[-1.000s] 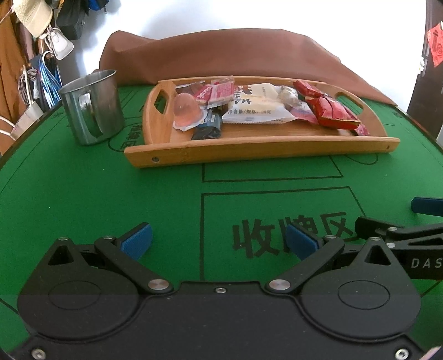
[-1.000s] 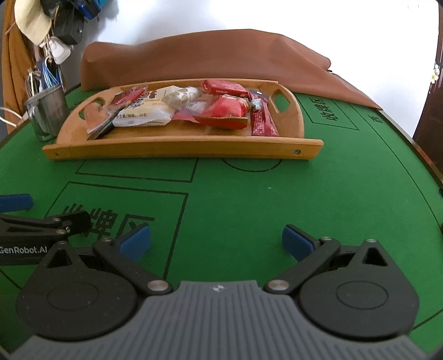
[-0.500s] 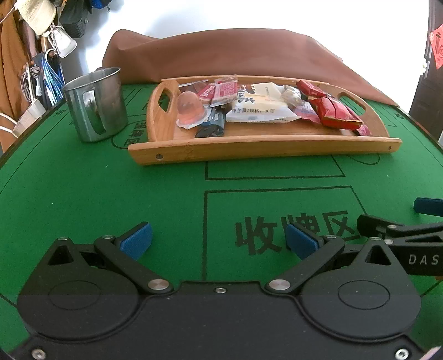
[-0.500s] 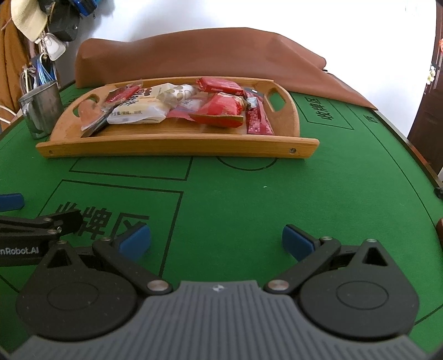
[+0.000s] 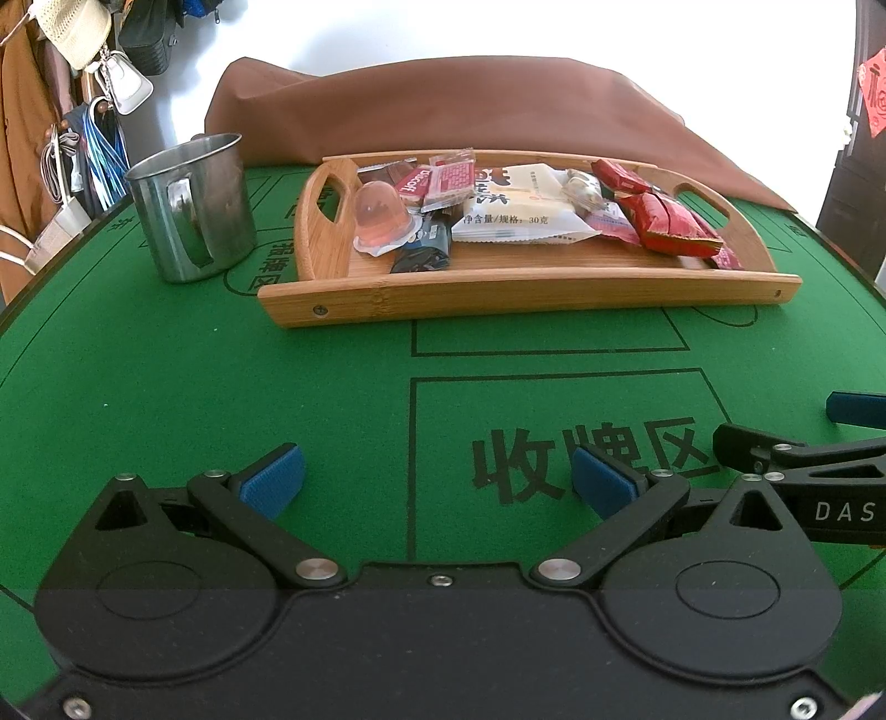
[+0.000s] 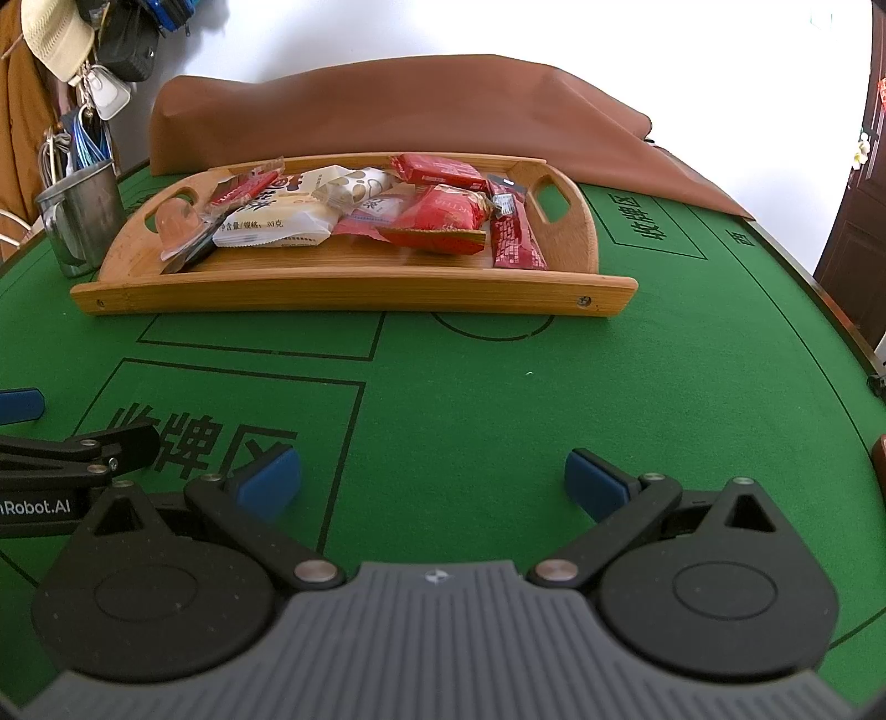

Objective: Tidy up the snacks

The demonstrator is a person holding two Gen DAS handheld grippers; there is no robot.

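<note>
A wooden tray [image 5: 498, 291] [image 6: 354, 291] sits on the green felt table and holds several snacks: a white packet [image 5: 515, 213] [image 6: 277, 221], red packets [image 5: 673, 221] [image 6: 437, 219], a clear jelly cup [image 5: 379, 213] [image 6: 174, 221], and a dark red stick pack [image 6: 515, 238]. My left gripper [image 5: 437, 479] hovers open over the felt well in front of the tray, nothing between its blue pads. My right gripper [image 6: 432, 479] is open too, empty, at a similar distance. Each gripper's fingers show at the edge of the other's view.
A steel mug [image 5: 191, 205] [image 6: 83, 213] stands left of the tray. A brown cloth-covered shape [image 5: 498, 111] rises behind it. Bags and a hat hang at the far left [image 5: 77, 33]. The table's rim curves at the right [image 6: 819, 299].
Both views have drifted slightly: the tray and mug sit a little further right and closer in the left view, lower in the right view. Both grippers stay open.
</note>
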